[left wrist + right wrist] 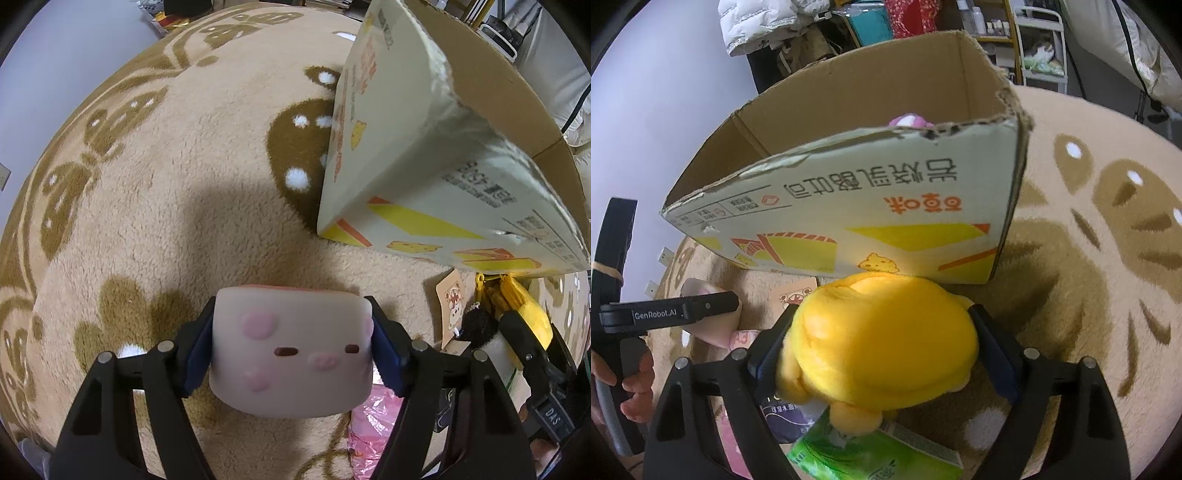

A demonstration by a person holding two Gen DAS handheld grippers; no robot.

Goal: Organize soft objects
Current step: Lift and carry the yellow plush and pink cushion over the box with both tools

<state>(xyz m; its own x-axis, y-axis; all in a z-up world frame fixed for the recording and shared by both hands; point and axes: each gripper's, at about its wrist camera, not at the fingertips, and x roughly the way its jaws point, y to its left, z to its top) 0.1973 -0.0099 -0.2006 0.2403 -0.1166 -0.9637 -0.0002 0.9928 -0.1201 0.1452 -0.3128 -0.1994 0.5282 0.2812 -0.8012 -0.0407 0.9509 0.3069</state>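
Note:
My left gripper (pixel 291 350) is shut on a white squishy block with a pink-spotted face (pixel 291 350), held above the rug. My right gripper (pixel 879 347) is shut on a yellow plush toy (pixel 879 343), held just in front of the open cardboard box (pixel 849 206). The box also shows in the left wrist view (pixel 424 155), up and to the right of the squishy block. A pink-and-white soft toy (pixel 908 120) peeks over the box's rim from inside. The left gripper's body (pixel 668 314) shows at the left of the right wrist view, and the yellow plush shows at the right of the left wrist view (pixel 524 310).
A beige rug with brown patterns (pixel 184 166) covers the floor. A green tissue pack (pixel 871 454), a purple pack (pixel 783 417) and a pink plastic bag (pixel 373 424) lie below the grippers. A card tag (pixel 452 306) lies by the box. Shelves and clothes (pixel 1034 44) stand behind.

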